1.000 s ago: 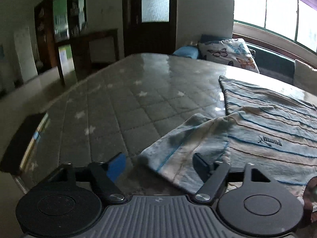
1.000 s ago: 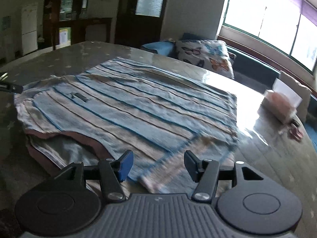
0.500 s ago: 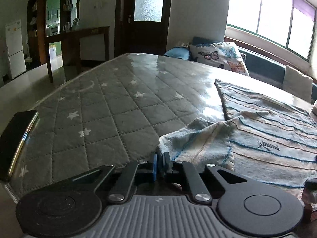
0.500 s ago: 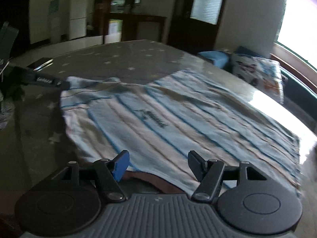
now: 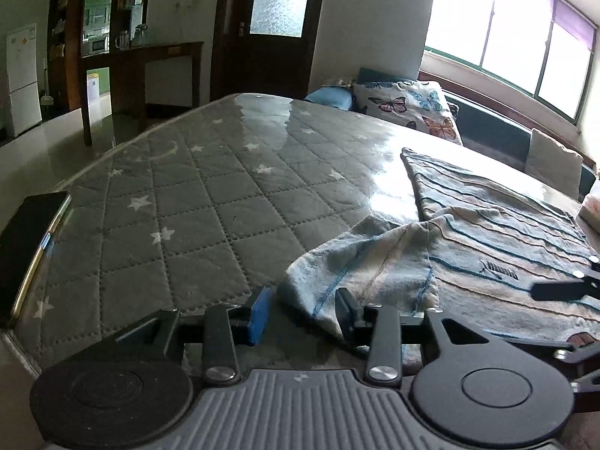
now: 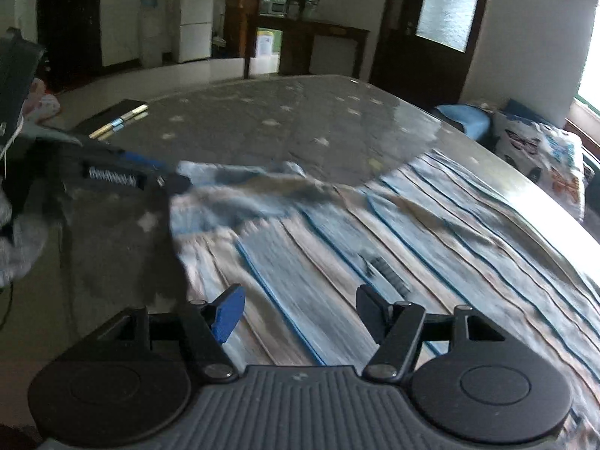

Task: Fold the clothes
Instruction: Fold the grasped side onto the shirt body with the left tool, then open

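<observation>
Striped shirt (image 5: pixel 498 240) flat on star-quilted table (image 5: pixel 210 202), butterfly cushion (image 5: pixel 408 107) beyond

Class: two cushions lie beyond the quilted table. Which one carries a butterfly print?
The white butterfly-print cushion; the plain blue cushion to its left bears no pattern.

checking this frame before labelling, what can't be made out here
Left wrist view: the striped shirt is cut off by the right edge, and its near hem sits behind the left gripper.
Right wrist view: motion blur smears the shirt's logo and sleeve; whether the right gripper touches the cloth is unclear.
</observation>
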`<action>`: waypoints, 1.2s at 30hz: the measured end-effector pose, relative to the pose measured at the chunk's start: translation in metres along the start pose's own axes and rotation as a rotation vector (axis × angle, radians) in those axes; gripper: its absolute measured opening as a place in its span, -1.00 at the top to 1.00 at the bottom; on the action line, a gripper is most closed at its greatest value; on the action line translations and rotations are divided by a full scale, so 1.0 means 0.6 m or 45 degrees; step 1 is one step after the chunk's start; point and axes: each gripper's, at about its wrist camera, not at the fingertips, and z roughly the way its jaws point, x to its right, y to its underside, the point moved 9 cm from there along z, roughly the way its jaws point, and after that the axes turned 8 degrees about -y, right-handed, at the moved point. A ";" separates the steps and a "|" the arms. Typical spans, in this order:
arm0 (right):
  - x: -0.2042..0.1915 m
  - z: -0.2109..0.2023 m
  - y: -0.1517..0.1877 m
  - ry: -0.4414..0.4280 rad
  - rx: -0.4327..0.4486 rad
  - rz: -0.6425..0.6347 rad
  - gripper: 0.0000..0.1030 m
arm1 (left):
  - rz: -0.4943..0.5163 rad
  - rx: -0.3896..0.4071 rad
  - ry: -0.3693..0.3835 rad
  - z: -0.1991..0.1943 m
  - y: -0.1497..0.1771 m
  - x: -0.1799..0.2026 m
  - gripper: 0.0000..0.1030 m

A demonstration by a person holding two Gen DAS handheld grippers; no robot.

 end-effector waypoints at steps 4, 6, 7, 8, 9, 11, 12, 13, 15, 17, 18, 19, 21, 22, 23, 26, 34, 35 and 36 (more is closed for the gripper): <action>-0.024 0.032 -0.013 -0.036 -0.012 -0.038 -0.30 | -0.003 -0.005 0.017 0.006 0.001 0.003 0.43; -0.032 0.041 -0.014 -0.033 -0.015 -0.052 -0.30 | -0.007 0.001 0.012 0.009 0.000 0.004 0.75; -0.033 0.040 -0.015 -0.032 -0.013 -0.052 -0.29 | -0.017 0.003 0.019 0.009 -0.001 0.003 0.81; -0.034 0.039 -0.016 -0.031 -0.011 -0.050 -0.28 | -0.032 0.007 0.025 0.009 -0.004 0.002 0.86; -0.032 0.037 -0.016 -0.033 -0.006 -0.040 -0.28 | -0.045 0.019 0.031 0.006 -0.008 0.002 0.88; -0.027 0.034 -0.014 -0.025 0.000 -0.008 -0.28 | -0.051 0.058 0.055 -0.006 -0.017 0.008 0.89; -0.024 0.037 -0.012 -0.030 -0.009 0.007 -0.28 | -0.048 0.081 0.073 -0.014 -0.023 0.014 0.89; -0.024 0.039 -0.008 -0.040 -0.017 0.017 -0.28 | -0.044 0.104 0.092 -0.022 -0.029 0.020 0.90; -0.021 0.036 -0.007 -0.044 -0.012 0.023 -0.28 | -0.030 0.153 0.135 -0.041 -0.040 0.035 0.90; -0.014 0.024 -0.008 -0.027 0.003 0.027 -0.28 | 0.002 0.204 0.202 -0.063 -0.049 0.058 0.90; -0.009 0.016 -0.009 -0.015 0.011 0.030 -0.28 | 0.019 0.220 0.240 -0.072 -0.052 0.070 0.90; -0.002 0.007 -0.008 0.001 0.017 0.035 -0.28 | 0.035 0.233 0.280 -0.081 -0.054 0.083 0.90; 0.015 -0.013 -0.004 0.040 0.033 0.053 -0.28 | 0.070 0.240 0.364 -0.096 -0.051 0.112 0.90; 0.025 -0.024 0.000 0.060 0.039 0.066 -0.28 | 0.092 0.240 0.405 -0.101 -0.049 0.127 0.90; 0.035 -0.034 0.004 0.080 0.044 0.079 -0.28 | 0.121 0.237 0.439 -0.106 -0.044 0.143 0.90; 0.065 -0.061 0.022 0.136 0.053 0.130 -0.28 | 0.212 0.200 0.535 -0.112 -0.022 0.186 0.90; 0.120 -0.104 0.092 0.218 0.037 0.275 -0.28 | 0.396 0.021 0.617 -0.098 0.047 0.246 0.85; 0.121 -0.107 0.099 0.217 0.034 0.289 -0.28 | 0.408 0.009 0.612 -0.098 0.052 0.245 0.85; 0.122 -0.109 0.106 0.216 0.031 0.302 -0.28 | 0.417 0.007 0.615 -0.102 0.052 0.245 0.80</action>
